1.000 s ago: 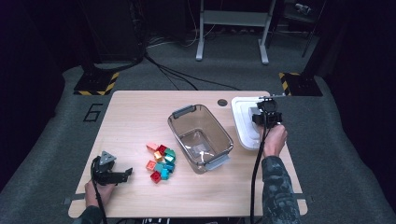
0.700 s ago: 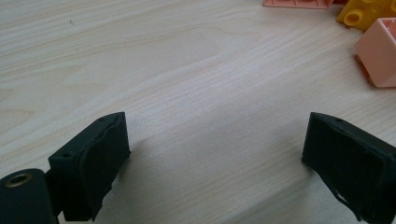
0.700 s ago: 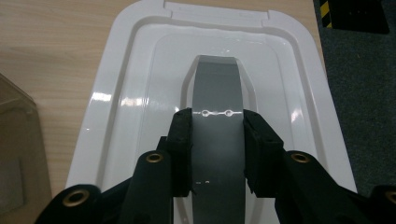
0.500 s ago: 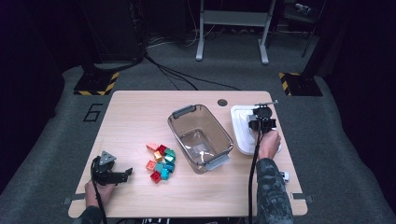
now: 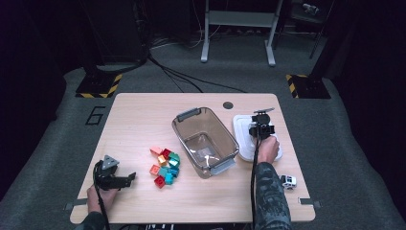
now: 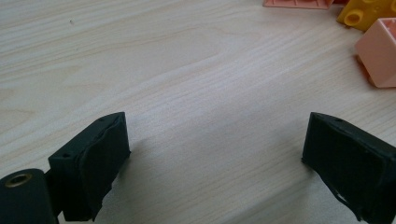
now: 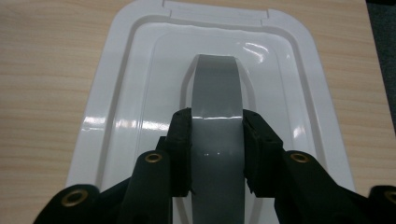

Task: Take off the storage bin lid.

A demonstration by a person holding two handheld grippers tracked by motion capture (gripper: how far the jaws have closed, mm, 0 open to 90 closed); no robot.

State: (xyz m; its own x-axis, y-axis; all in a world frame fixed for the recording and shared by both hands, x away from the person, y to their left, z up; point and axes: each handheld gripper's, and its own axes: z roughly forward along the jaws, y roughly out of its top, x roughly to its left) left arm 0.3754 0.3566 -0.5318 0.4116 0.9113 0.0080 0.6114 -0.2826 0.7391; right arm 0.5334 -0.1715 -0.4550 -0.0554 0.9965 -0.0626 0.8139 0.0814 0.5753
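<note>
At the bottom left of the high view the left gripper lay low over the table, close to the near edge, its jaws spread wide with nothing between them; the left gripper view showed bare wood in the gap and pink and yellow blocks at the upper right corner of the frame. Open tabletop stretched behind and to the left of that gripper up to the far edge. Just right of it, near the middle of the high view, sat the heap of coloured blocks, and touching or nearly touching the heap's right side stood the clear bin with grey handles, set at a slant and blocking the straight way across to the right half. At the lower right, near the table's right edge, a small white toy car rested beside the person's sleeve. Farther up on that side the white lid lay flat just beside the bin, close to the right edge, and the right gripper was upon it; in the right gripper view the right gripper pinched the lid's grey handle between its pads. A round hole in the tabletop showed beyond the bin, and the floor with cables and striped stand feet lay past the far edge.
</note>
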